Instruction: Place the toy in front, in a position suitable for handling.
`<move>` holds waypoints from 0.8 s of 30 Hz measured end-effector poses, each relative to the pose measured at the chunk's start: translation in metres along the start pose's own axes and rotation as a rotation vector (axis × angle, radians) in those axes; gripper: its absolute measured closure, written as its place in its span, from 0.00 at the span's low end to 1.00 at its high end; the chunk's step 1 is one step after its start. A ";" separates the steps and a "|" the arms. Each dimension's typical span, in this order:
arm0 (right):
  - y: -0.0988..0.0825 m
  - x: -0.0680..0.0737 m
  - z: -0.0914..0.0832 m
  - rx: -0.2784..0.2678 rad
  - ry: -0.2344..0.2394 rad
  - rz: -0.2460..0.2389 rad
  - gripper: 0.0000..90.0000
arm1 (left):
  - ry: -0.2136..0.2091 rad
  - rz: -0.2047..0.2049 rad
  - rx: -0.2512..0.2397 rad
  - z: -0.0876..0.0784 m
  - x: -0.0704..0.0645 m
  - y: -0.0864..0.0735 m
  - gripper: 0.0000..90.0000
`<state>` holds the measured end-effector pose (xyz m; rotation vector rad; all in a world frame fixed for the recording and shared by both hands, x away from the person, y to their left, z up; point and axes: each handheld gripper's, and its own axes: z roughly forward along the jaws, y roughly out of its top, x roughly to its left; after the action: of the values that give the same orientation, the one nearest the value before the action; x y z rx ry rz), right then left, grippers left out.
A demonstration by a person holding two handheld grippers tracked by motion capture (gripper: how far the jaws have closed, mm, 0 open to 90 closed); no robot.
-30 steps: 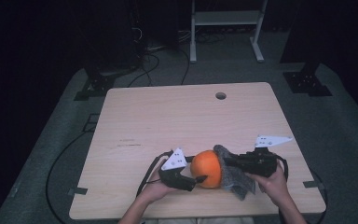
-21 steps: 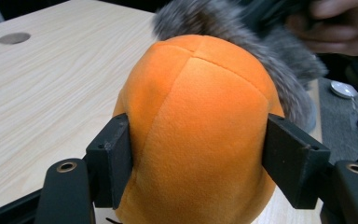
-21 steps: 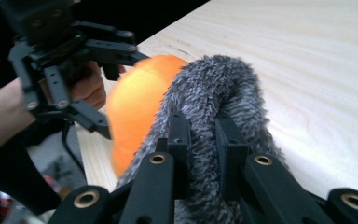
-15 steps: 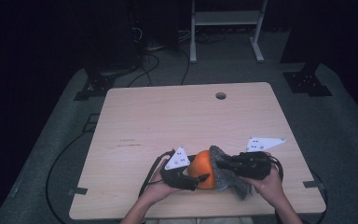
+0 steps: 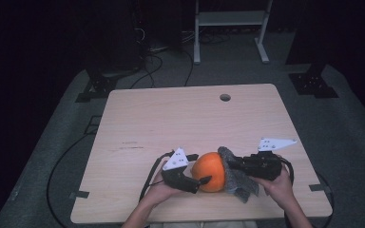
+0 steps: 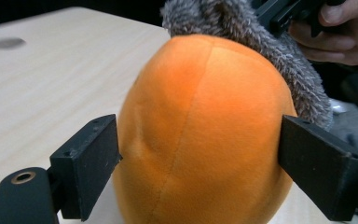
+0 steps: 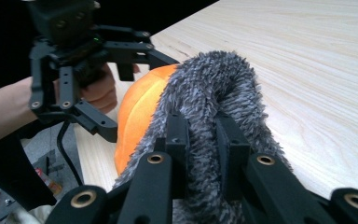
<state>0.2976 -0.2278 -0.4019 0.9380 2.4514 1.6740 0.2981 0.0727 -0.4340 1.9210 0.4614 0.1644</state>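
An orange plush ball point(image 5: 211, 171) rests on the wooden table point(image 5: 185, 118) near its front edge. My left gripper point(image 5: 200, 168) reaches in from the left with its jaws on either side of the ball point(image 6: 200, 135). They have just been opening; the pads point(image 6: 88, 163) stand against the ball's sides without denting it. My right gripper point(image 5: 229, 164) comes in from the right, shut on a grey fuzzy cloth point(image 5: 235, 178). In the right gripper view the cloth point(image 7: 214, 98) bulges up between the shut jaws and lies against the ball's point(image 7: 137, 112) right side.
A round cable hole point(image 5: 225, 97) sits at the table's far edge. Black cables point(image 5: 59, 166) trail over the grey floor to the left. A white stand point(image 5: 230, 28) and dark equipment are beyond the table.
The left jaws have spread wider around the ball. The cloth, drawn over the ball's top half a second ago, now lies at its right side with the right gripper slightly back.
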 end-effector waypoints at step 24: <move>0.008 0.010 -0.010 0.039 -0.015 -0.061 0.87 | -0.011 0.031 0.031 0.020 -0.020 0.001 0.11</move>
<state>0.2896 -0.2295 -0.3872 0.8675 2.4857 1.6001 0.2865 0.0475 -0.4391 1.9590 0.4294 0.1673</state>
